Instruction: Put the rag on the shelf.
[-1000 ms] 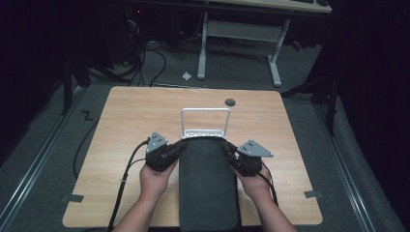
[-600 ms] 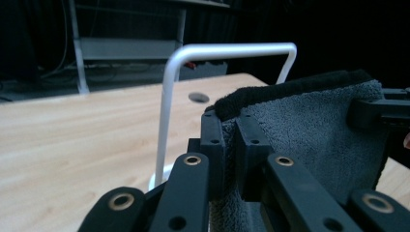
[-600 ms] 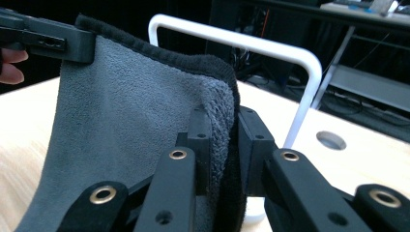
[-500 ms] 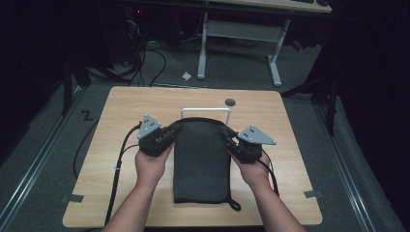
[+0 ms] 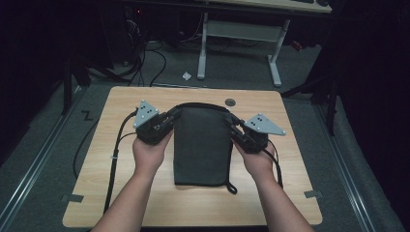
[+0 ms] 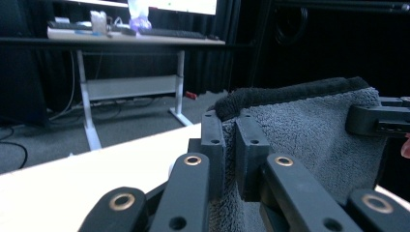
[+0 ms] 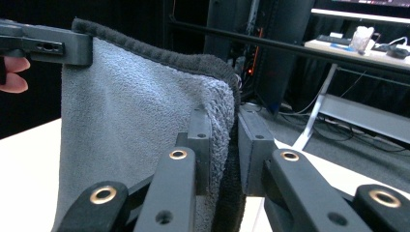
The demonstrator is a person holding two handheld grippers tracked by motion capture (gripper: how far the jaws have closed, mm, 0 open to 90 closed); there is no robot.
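Observation:
A dark grey towel (image 5: 200, 145) hangs above the wooden table (image 5: 290, 193), held up by its two top corners. My left gripper (image 5: 175, 115) is shut on the top left corner and my right gripper (image 5: 231, 121) is shut on the top right corner. In the left gripper view my jaws (image 6: 229, 140) pinch the fluffy towel edge (image 6: 309, 130), with the other gripper (image 6: 377, 121) clamped at the far corner. The right gripper view shows my jaws (image 7: 223, 140) closed over the folded towel hem (image 7: 130, 111). A small loop (image 5: 231, 187) dangles from the towel's lower right corner.
A round cable hole (image 5: 230, 102) sits near the table's far edge. Beyond the table stands a desk with white legs (image 5: 237, 34), and cables lie on the dark floor (image 5: 145, 63). Each gripper's cable trails over the table beside the forearms.
Both hands have risen and carried the towel up with them. It now hangs full length between the grippers and covers the white rack that stood behind it.

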